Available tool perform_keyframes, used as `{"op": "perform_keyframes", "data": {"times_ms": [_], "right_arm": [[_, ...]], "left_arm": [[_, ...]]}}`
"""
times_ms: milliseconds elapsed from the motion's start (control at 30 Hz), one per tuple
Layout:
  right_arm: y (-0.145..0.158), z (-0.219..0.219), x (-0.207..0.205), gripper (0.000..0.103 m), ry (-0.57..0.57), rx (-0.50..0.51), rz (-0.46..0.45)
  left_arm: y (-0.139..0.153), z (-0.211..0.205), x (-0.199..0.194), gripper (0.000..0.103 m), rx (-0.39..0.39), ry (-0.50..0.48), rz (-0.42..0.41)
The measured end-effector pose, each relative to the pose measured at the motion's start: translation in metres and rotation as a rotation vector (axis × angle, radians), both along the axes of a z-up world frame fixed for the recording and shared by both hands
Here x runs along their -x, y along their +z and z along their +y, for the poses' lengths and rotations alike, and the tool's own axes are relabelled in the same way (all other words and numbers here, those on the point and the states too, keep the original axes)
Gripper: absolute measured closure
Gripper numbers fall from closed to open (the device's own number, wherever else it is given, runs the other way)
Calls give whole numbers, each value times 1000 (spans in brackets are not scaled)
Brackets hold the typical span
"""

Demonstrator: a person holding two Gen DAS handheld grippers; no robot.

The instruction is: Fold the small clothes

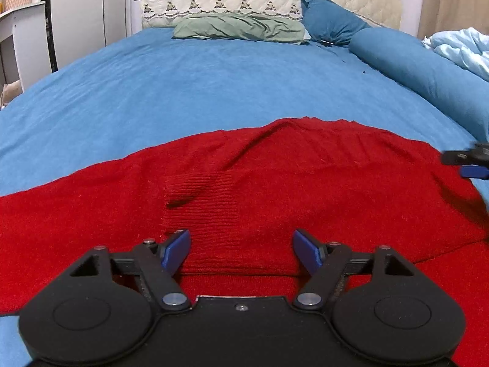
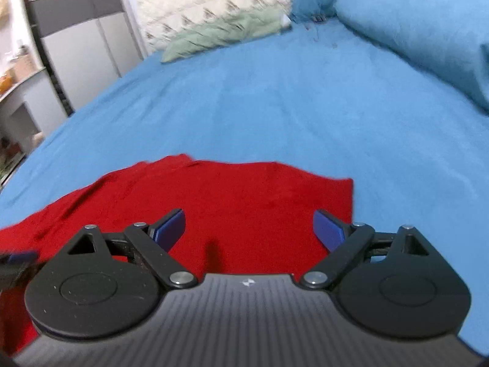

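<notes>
**Loose folds can slip while both hands are empty**

Your left gripper (image 1: 241,252) and right gripper (image 2: 249,229) both have fingers spread wide, holding nothing. The red sweater (image 1: 275,183) lies flat on the bed (image 1: 183,91) beneath them. Its ribbed cuff (image 1: 201,195), at 12 o'clock of the left fingers, could snag and drag. There is open sheet from 10 to 2 o'clock; the bolster (image 1: 412,67) sits at 2.

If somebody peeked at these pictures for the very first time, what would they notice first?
Most likely the bright red sweater, spread on the blue bed sheet right in front of both cameras, with a ribbed cuff lying on top near its middle. Next come the two black grippers with blue pads: the left gripper and the right gripper both stand open above the red knit. Far back lies a green pillow by the headboard.
</notes>
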State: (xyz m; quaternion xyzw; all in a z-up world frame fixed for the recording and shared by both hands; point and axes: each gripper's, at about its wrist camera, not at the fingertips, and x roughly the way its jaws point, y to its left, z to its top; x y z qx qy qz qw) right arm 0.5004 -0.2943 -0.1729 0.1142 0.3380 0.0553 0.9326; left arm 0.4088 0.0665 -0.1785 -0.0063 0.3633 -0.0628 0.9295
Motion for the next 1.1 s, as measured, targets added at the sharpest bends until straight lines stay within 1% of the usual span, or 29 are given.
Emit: {"op": "perform_keyframes", "data": {"times_ms": [67,167,233,300,367,400,500,567,600,633,667,700,767,800,900,967,1000,1033,1067,1100], "right_arm": [[-11,-9,-25,0,-64,-4,71],[-16,-22,-33,0,-104,-45,68],[-10,-23,-32,0,-110,-47,76],[3,-18,-23,0,-102,-29,61],[20,-9,-9,0,-63,-34,18],[28,-7,1,0,-54,-45,9],[52,3,30,0,13,-117,6],[64,15,46,0,60,-129,10],[72,22,50,0,90,-130,10],[77,30,59,0,118,-130,12],[82,37,57,0,142,-126,15],[85,44,62,0,162,-123,16],[87,61,73,0,208,-124,19],[87,69,76,0,226,-117,22],[82,96,90,0,274,-62,30],[73,110,89,0,271,-27,43],[69,115,87,0,273,-33,49],[65,119,87,0,272,-47,56],[62,123,88,0,269,-63,66],[58,125,88,0,269,-75,76]], "left_arm": [[0,1,2,24,7,2,-4],[0,4,1,24,15,3,-5],[5,5,3,24,19,7,-9],[17,9,10,24,36,23,-28],[33,17,22,24,78,23,-52],[42,22,28,24,91,21,-58],[67,45,50,23,92,65,-72],[82,69,65,15,104,113,-80],[89,83,72,12,108,141,-86],[94,100,81,8,114,182,-98],[98,116,88,7,122,220,-104],[101,133,93,7,131,258,-106],[102,173,104,7,164,362,-95],[100,196,110,7,194,424,-92],[89,256,129,7,292,597,-98],[75,290,137,9,350,692,-95],[69,301,140,9,369,727,-91],[60,314,140,12,393,766,-83],[54,323,140,18,412,791,-75],[48,332,139,20,431,816,-62]]}}
